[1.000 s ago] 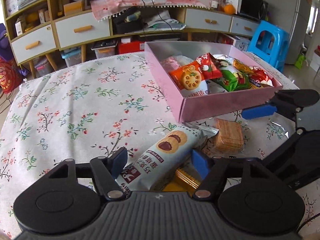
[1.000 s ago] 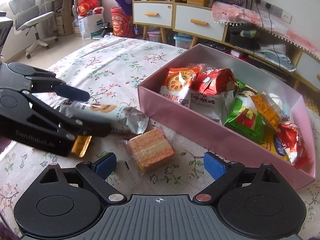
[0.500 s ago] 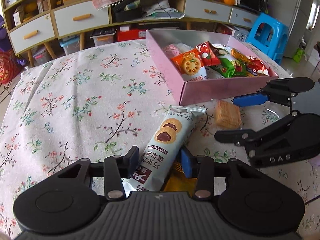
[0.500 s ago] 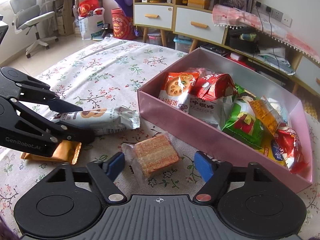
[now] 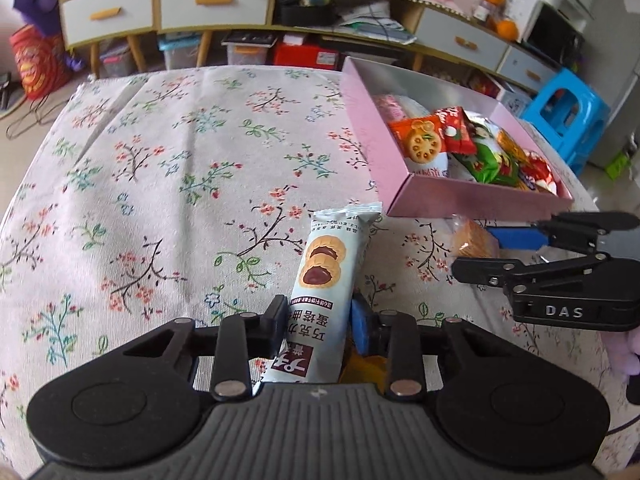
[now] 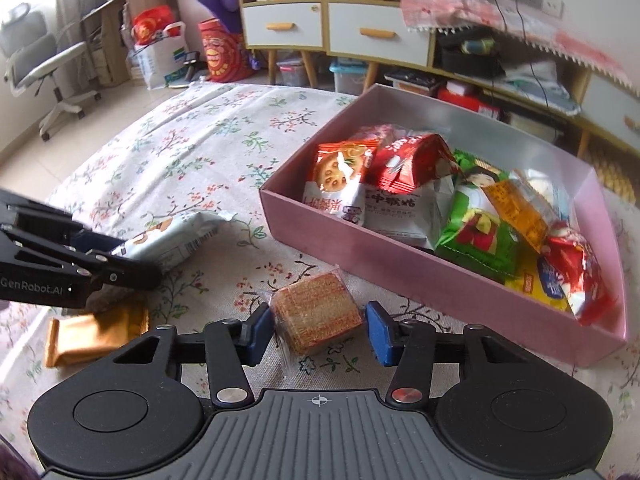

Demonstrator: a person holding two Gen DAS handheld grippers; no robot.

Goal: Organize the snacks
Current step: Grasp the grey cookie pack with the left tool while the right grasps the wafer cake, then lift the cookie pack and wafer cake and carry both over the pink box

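On the floral tablecloth [image 5: 160, 200], my left gripper [image 5: 319, 324] is closing, and its pads press both sides of a long pale-blue biscuit packet [image 5: 324, 264]. The right wrist view shows that packet [image 6: 172, 240] slanting out of the left gripper [image 6: 128, 258]. My right gripper [image 6: 318, 332] is closing around a square orange wafer [image 6: 316, 312] in clear wrap, with a thin gap left at the right pad. A gold-wrapped snack [image 6: 96, 332] lies under the left gripper. The pink box [image 6: 360, 260] behind holds several snack packs.
The pink box [image 5: 460, 200] stands just beyond both grippers, and the right gripper [image 5: 476, 252] sits close beside the left. Cabinets with drawers line the far wall. A blue stool [image 5: 568, 120] and an office chair [image 6: 36, 56] stand off the table.
Both pairs of jaws have narrowed. The left pads came in onto the biscuit packet while the gripper rolled a little. The right pads drew in to either side of the wafer.
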